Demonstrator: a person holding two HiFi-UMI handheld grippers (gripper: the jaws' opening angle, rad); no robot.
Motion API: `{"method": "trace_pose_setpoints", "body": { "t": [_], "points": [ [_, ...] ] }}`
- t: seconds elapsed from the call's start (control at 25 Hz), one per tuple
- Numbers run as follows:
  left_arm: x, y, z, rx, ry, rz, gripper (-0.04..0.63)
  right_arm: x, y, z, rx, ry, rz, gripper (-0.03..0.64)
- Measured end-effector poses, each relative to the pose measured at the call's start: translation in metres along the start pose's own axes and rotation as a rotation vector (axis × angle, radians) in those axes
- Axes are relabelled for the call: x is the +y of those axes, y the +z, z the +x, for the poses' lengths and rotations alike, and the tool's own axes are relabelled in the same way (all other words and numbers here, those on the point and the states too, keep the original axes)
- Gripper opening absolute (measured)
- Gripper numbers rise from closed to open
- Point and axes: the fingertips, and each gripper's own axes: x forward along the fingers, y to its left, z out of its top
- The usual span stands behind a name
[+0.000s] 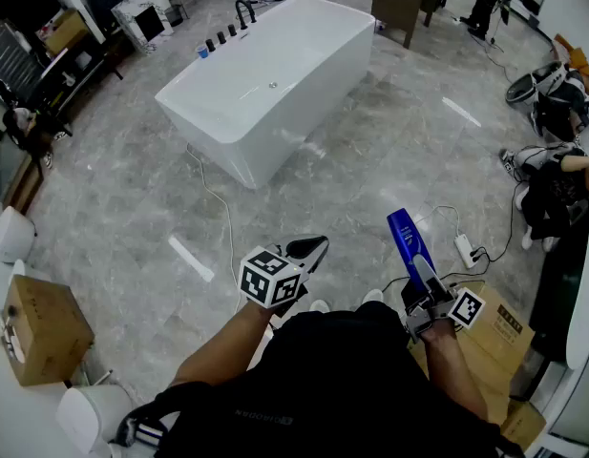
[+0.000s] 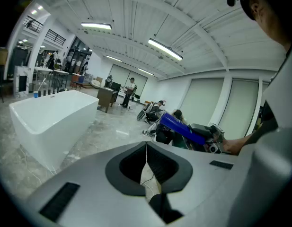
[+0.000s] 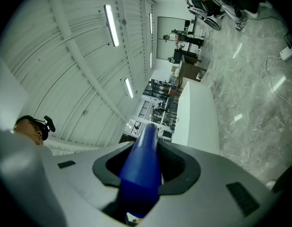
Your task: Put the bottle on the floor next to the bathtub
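Right gripper [image 1: 424, 277] jaws clamped on blue bottle [image 1: 405, 235], left gripper [image 1: 311, 250] jaws together, white bathtub [image 1: 275, 79] well apart

The head view looks steeply down over the person's body, with the white rectangular bathtub [image 1: 275, 74] well off at eleven o'clock. The left gripper view faces that bathtub [image 2: 51, 122] level from lower down. The right gripper view, rolled sideways, shares it too.

1. The bottle [image 1: 407, 239] is deep blue all over.
2. The bathtub [image 1: 275, 74] is plain glossy white.
3. The floor [image 1: 389, 151] is grey, veined like marble.
4. The left gripper [image 1: 309, 248] and right gripper [image 1: 420, 273] carry cubes patterned in black-and-white squares. Their shells are grey and their jaws are lined in black.
5. The cardboard box [image 1: 41, 327] is brown.
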Motion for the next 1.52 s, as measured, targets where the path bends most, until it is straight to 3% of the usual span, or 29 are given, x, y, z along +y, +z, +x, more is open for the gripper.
{"method": "trace_pose_setpoints", "body": {
  "t": [0.8,1.2,1.52],
  "points": [
    [0.009,0.007,-0.004,-0.011,0.011,0.001,0.018,0.005,0.003,0.015,0.018,0.054,0.017,0.168],
    [0.027,0.004,0.003,-0.001,0.019,-0.042,0.018,-0.007,0.006,0.025,0.039,0.0,0.027,0.169],
    [0.047,0.014,0.028,0.024,0.033,-0.057,0.018,-0.026,0.035,0.046,0.043,-0.011,0.044,0.169]
  ]
}}
